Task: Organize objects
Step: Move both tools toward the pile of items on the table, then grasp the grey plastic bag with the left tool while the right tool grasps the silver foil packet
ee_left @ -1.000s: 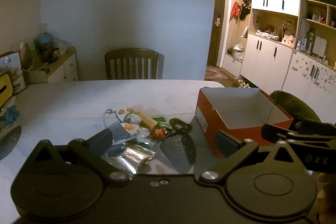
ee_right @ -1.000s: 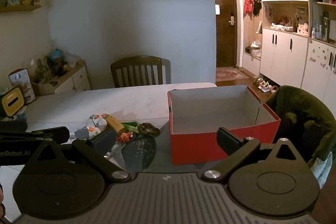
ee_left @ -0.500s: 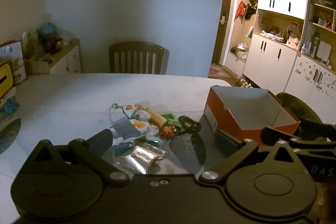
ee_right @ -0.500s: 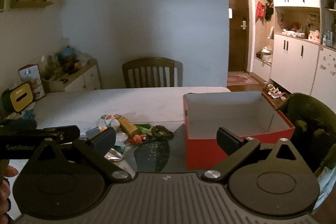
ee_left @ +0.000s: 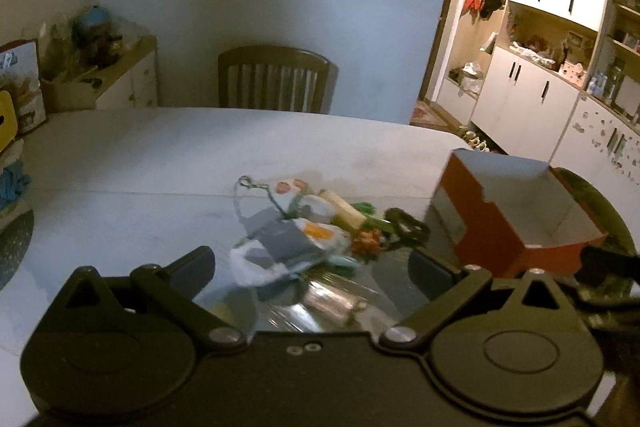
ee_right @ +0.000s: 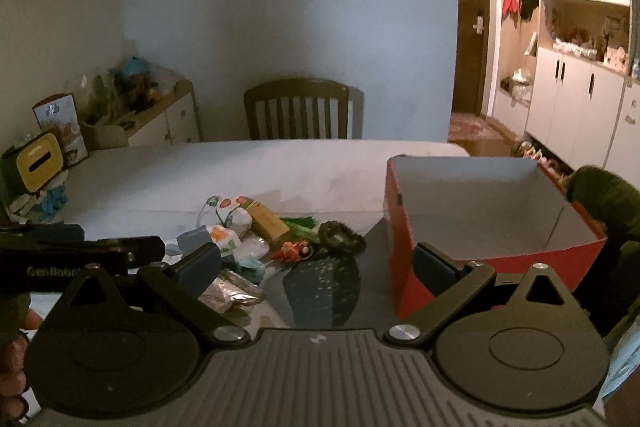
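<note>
A: How do the jaws stand?
B: Both spread wide, nothing between them. The left gripper hangs over the pile of small items on the counter.
A: And the red box?
B: Open, ahead of the right gripper, toward its right jaw; the pile lies toward its left jaw.

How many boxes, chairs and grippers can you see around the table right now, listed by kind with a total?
Red boxes: 1, the open red box
Chairs: 2, the wooden chair and the green chair
Grippers: 2, the left gripper and the right gripper
Total: 5
</note>
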